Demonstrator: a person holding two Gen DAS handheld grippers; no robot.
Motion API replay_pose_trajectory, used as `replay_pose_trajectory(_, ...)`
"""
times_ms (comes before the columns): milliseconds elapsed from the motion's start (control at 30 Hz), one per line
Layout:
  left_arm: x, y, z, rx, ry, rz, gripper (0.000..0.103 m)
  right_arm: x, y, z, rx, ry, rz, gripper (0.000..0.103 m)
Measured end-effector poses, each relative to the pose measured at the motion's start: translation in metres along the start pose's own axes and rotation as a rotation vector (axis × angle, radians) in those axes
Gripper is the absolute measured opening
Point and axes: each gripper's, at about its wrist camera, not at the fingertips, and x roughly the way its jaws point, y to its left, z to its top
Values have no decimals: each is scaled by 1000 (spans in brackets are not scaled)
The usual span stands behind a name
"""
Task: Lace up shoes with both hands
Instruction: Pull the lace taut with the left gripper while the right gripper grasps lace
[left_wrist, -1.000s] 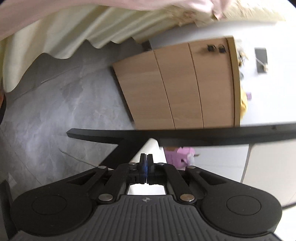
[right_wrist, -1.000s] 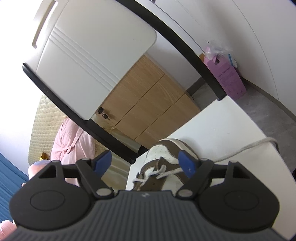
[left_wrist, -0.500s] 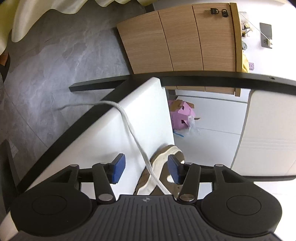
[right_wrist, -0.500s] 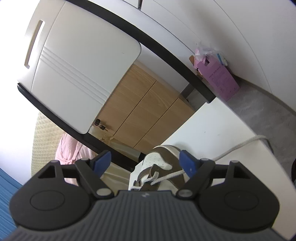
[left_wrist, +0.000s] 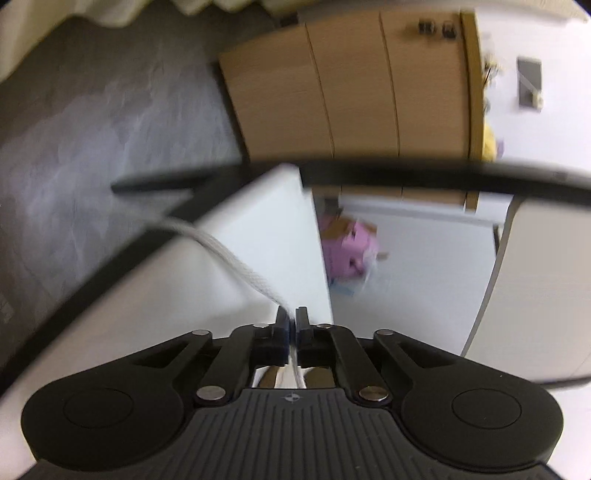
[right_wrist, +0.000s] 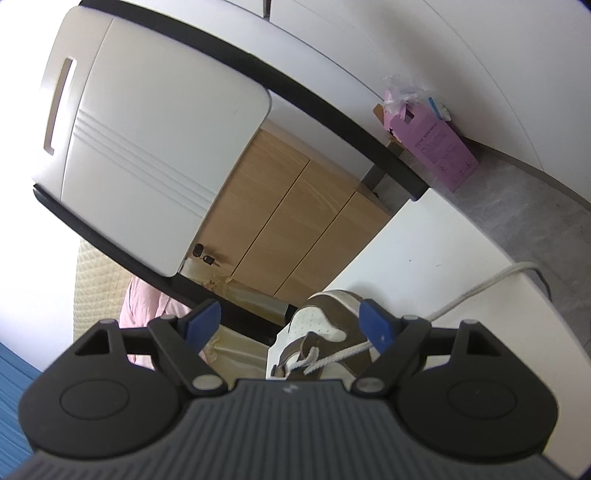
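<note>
Lace (left_wrist: 236, 264) newly clamped, left gripper (left_wrist: 292, 322).

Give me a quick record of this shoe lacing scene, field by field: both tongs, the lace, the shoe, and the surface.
left tongs: shut on the white lace, having just closed on it
right tongs: open, nothing between the pads, shoe ahead of them
white lace: runs from the left tongs across the table and over its far edge
shoe: brown and white sneaker, lace threaded through its eyelets
table: white top with a dark edge
background: pink box on the floor, wooden cabinet
</note>
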Motion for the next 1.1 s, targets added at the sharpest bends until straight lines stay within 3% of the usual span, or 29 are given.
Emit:
replay_pose_trajectory(267, -22, 6, 25, -26, -83, -31, 3, -1, 2, -1, -15, -3, -1, 84)
replay_pose_trajectory(400, -26, -2, 23, 47, -87, -44, 3, -4, 7, 0, -49, -12, -11, 84)
replay_pose_trajectory(533, -31, -53, -5, 300, -37, -173, 3, -17, 17, 8, -101, -36, -16, 84)
replay_pose_trajectory(700, -42, -106, -76, 692, 47, -333, 3, -39, 40, 33, -236, -23, -43, 84)
replay_pose_trajectory(767, -38, -110, -104, 778, 85, -339, 3, -41, 50, 46, -293, 26, -61, 84)
replay_pose_trajectory(867, -27, -107, -134, 905, 142, -278, 3, -28, 71, 65, -375, 161, -74, 84)
replay_pose_trajectory(967, -16, -96, -147, 909, 211, -254, 3, 2, 101, 76, -502, 310, -93, 84)
replay_pose_trajectory(1100, -6, -89, -159, 954, 244, -213, 3, 60, 148, 71, -709, 537, -105, 83)
